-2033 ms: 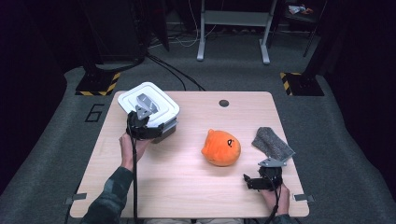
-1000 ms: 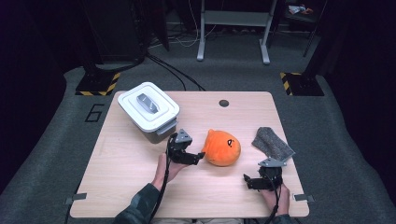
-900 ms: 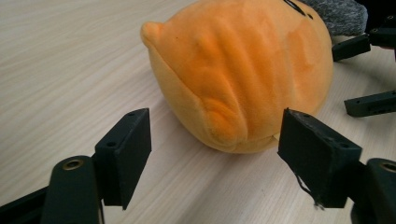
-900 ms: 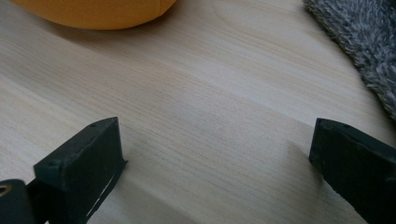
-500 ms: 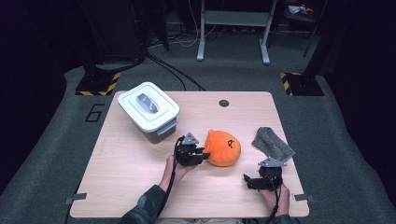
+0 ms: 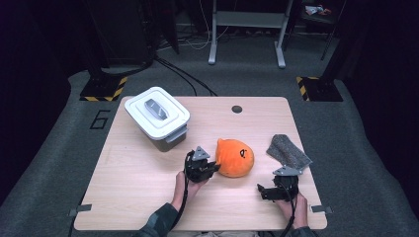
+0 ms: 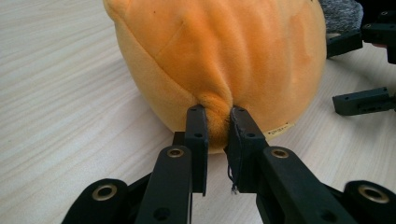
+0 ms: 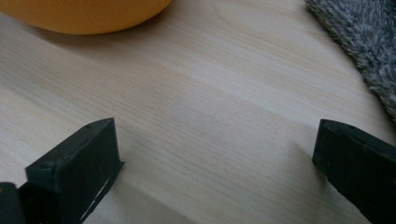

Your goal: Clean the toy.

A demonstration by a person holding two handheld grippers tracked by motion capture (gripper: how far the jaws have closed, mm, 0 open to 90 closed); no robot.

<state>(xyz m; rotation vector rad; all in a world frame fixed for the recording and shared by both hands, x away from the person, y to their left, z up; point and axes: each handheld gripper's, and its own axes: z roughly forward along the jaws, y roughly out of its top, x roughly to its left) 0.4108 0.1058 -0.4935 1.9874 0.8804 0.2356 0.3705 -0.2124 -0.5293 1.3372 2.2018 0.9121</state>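
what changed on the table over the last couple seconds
The left gripper left the lidded white bin, crossed to the orange plush toy, and its jaws have just been closing, pinching a fold of the plush. The right gripper, grey cloth and bin stayed put.

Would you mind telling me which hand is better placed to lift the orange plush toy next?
The left. Its claw has just been closing and already pinches a fold of the orange plush toy. The right claw stands open over bare table, apart from the toy.
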